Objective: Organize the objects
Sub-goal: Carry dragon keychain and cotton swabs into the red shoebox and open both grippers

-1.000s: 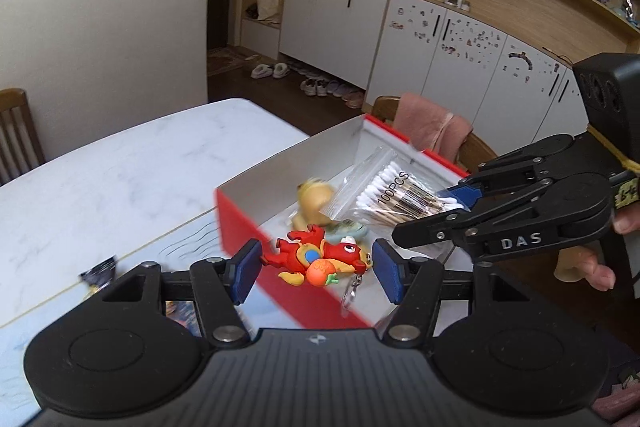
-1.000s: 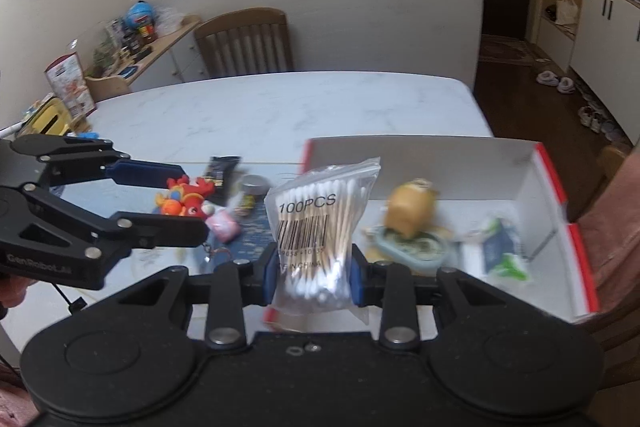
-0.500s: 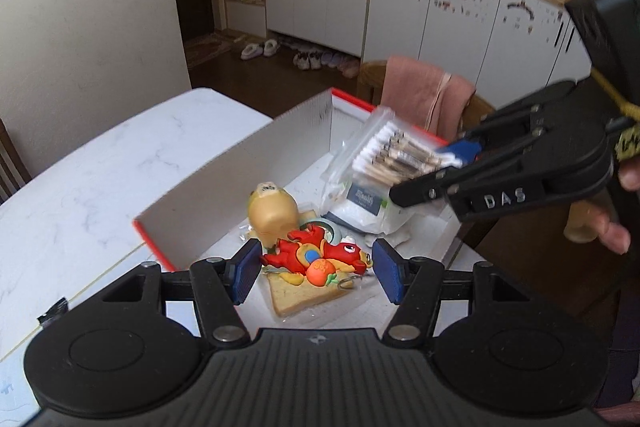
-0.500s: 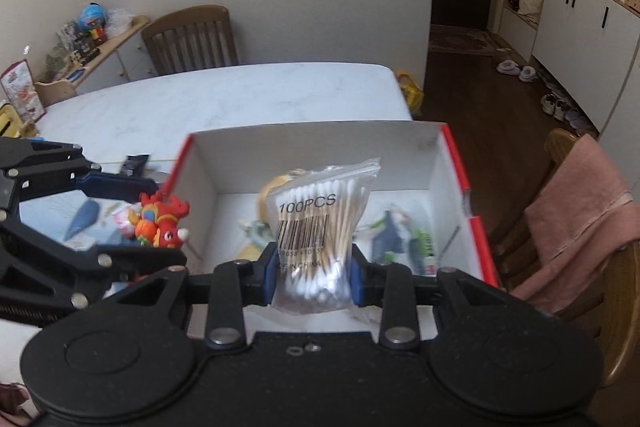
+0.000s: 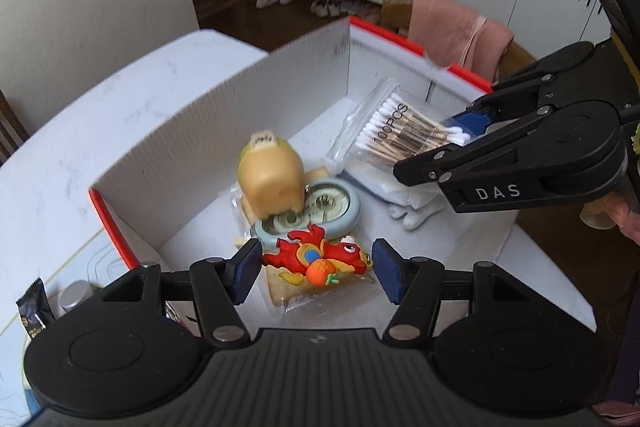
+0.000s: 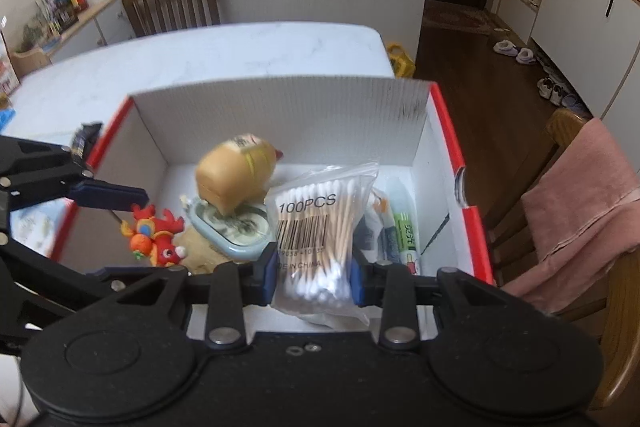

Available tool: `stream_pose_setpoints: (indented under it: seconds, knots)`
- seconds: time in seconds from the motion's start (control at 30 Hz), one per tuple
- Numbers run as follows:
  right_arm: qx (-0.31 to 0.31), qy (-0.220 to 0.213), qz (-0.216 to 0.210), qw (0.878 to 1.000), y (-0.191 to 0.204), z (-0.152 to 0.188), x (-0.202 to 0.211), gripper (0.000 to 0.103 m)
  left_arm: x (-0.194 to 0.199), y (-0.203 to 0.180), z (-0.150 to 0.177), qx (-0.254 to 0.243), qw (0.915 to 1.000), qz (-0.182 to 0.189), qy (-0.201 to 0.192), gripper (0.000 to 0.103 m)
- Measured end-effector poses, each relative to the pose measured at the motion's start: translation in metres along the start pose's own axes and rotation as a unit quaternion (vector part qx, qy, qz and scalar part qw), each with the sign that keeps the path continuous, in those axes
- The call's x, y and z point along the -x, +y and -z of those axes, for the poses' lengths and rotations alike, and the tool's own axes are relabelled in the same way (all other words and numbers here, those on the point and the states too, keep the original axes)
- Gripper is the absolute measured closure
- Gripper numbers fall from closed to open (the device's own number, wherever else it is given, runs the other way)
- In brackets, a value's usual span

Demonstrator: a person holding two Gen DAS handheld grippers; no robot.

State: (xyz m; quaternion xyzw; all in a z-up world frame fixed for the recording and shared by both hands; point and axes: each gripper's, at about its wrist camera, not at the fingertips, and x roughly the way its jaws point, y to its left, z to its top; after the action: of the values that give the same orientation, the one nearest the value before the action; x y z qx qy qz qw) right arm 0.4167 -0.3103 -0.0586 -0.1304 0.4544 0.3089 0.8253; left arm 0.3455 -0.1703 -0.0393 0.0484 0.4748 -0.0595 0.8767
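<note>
Your left tool (image 5: 316,269) is clenched on a red dragon keychain (image 5: 318,258), its blue pads pressing on the toy's two ends. It hangs just above the floor of the red-rimmed cardboard box (image 5: 248,103), at the box's near end in the left wrist view. Under it lies a slice of bread in a clear wrapper (image 5: 296,289).

Your right tool (image 6: 314,273) is grasping a clear bag of cotton swabs (image 6: 316,239) printed "100PCS", pinched at the lower half, with the bag upright between the pads. It hangs over the open box, toward the end nearest the chair draped with a pink towel (image 6: 584,211).

Inside the box, a tan toast-shaped toy (image 5: 270,181) leans on a round pale-blue tin (image 5: 320,213) near the middle. Past the swabs, against the box's right wall in the right wrist view, lies a green-and-white tube (image 6: 404,231).

The box sits on the white marble bench (image 6: 224,55). Outside the box's left wall, a dark snack sachet (image 5: 34,313) rests on the bench.
</note>
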Motion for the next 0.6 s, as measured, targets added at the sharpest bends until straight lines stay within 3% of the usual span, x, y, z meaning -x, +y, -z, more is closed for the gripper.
stream_pose_setpoints:
  seconds: [0.33,0.6]
  knots:
    - [0.071,0.012,0.051,0.996,0.021,0.003,-0.018,0.068,-0.026,-0.001,0.000,-0.004,0.9992,-0.012,0.039,0.043]
    - [0.085,0.005,0.058,0.995,0.021,0.006,-0.020,0.066,-0.035,-0.001,0.002,-0.005,0.9981,-0.011,0.060,0.043]
